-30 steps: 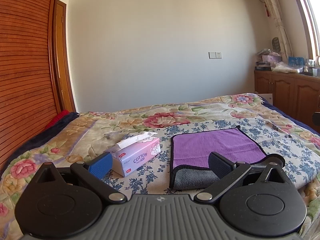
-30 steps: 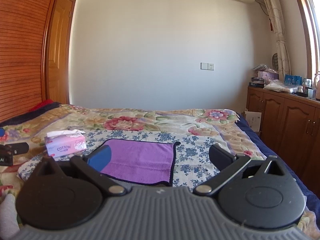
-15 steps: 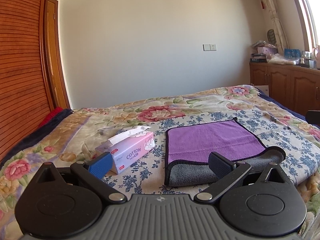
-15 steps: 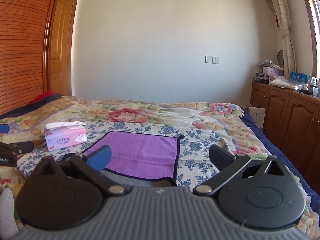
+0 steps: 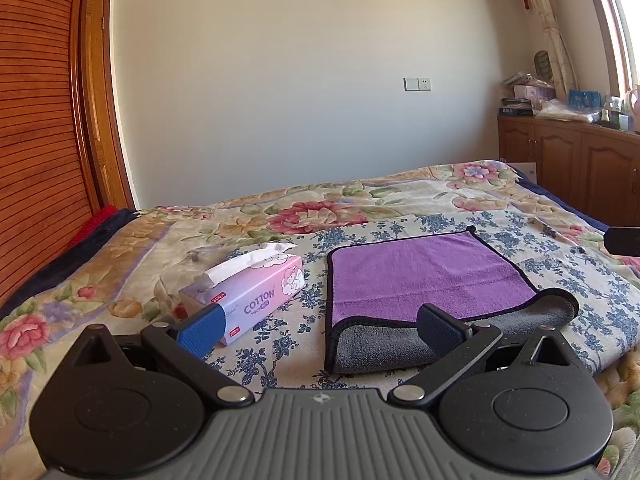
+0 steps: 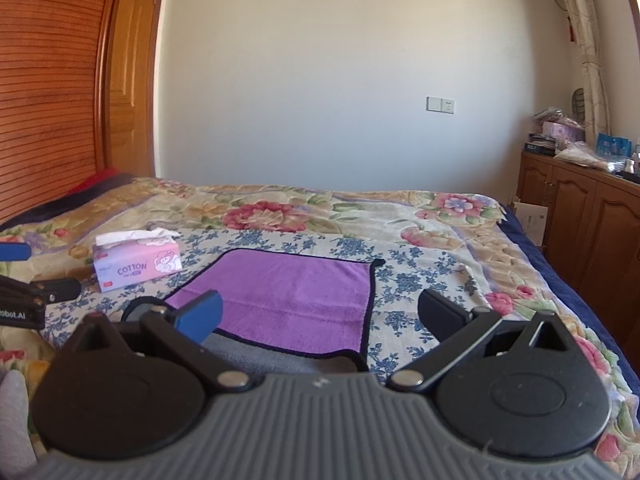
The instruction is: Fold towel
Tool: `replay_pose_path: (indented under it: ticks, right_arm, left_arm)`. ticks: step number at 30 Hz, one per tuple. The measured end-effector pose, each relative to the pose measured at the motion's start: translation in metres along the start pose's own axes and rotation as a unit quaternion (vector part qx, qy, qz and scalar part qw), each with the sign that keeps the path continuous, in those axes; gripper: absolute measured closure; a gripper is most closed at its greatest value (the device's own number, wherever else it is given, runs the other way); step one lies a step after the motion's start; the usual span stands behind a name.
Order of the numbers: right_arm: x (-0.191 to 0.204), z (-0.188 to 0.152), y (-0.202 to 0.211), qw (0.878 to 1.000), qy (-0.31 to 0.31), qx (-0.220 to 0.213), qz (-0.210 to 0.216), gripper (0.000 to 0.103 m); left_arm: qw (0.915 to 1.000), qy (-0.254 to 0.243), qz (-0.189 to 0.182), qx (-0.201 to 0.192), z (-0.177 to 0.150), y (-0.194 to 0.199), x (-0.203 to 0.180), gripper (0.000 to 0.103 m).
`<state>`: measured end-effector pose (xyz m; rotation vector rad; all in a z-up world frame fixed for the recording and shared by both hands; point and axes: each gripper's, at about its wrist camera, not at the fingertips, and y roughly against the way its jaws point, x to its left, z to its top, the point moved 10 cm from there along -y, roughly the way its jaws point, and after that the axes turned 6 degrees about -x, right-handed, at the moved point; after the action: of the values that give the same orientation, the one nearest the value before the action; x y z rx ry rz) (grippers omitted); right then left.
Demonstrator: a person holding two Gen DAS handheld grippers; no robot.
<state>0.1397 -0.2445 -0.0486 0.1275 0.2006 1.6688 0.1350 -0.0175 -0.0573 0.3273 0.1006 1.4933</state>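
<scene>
A purple towel (image 5: 428, 276), folded over so its grey underside shows along the near edge, lies flat on a floral bedspread (image 5: 360, 208). The left gripper (image 5: 320, 326) and the right gripper (image 6: 320, 314) hover just short of the towel, jaws spread wide and holding nothing. A pink tissue box (image 5: 256, 296) sits on the bedspread just left of the towel.

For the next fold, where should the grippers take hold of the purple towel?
Probably the two near corners of the purple towel, along the rolled grey fold: its black-edged layers are raised there. Come in low from the near side, left gripper and right gripper both open.
</scene>
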Motion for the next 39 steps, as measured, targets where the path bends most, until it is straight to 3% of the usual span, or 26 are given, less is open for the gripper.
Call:
replay_pose_path:
  ticks: [39]
  right_arm:
    - [-0.004, -0.051, -0.079, 0.987, 0.001, 0.144, 0.076, 0.0]
  left_arm:
    - [0.9963, 0.012, -0.043, 0.074, -0.024, -0.081, -0.004, 0.002]
